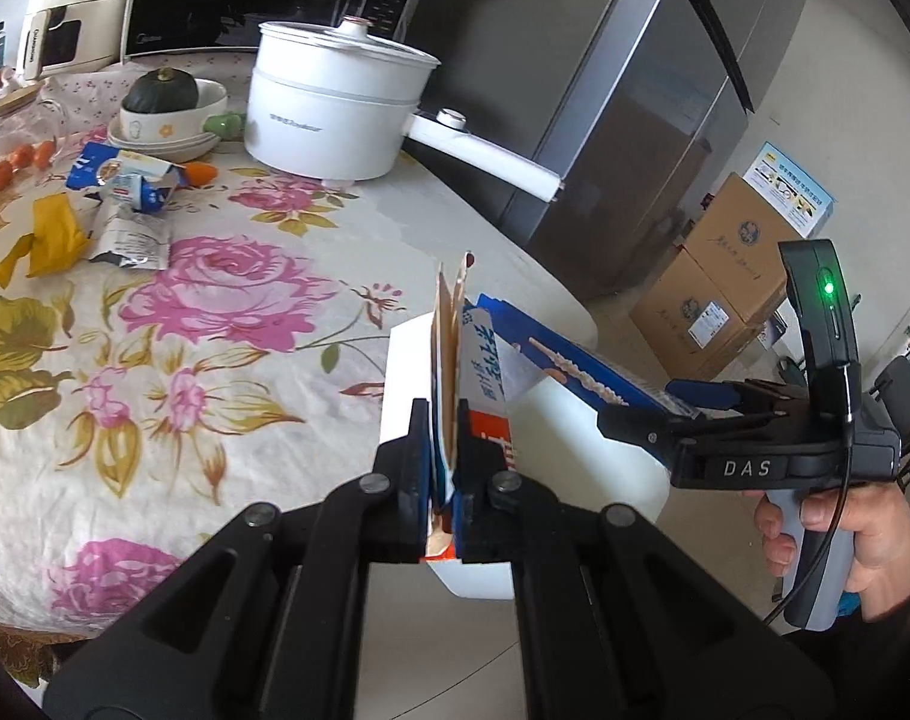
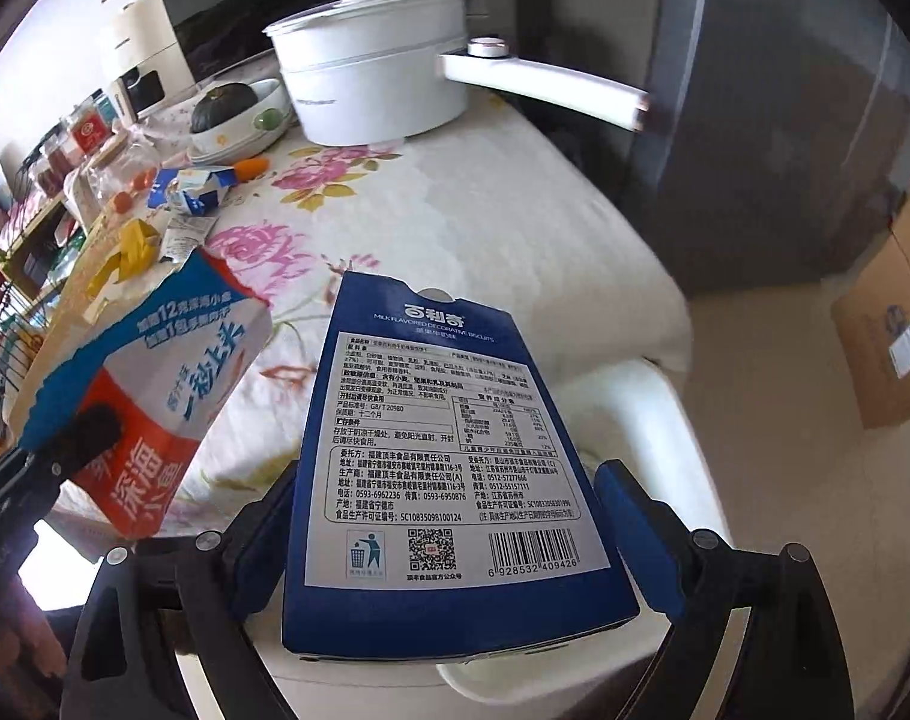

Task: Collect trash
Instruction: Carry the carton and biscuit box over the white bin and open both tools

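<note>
Biscuit box [image 2: 449,468] lies lengthwise between right gripper [image 2: 455,546] fingers.

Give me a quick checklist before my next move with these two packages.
1. Left tool shut on flattened pouch: ok.
2. Right tool clamping blue biscuit box: ok.
3. White container beneath the box: ok.
4. Container's opening free: cannot tell.
5. Table free of trash: not ok; yellow wrapper and crumpled cartons lie there.
</note>
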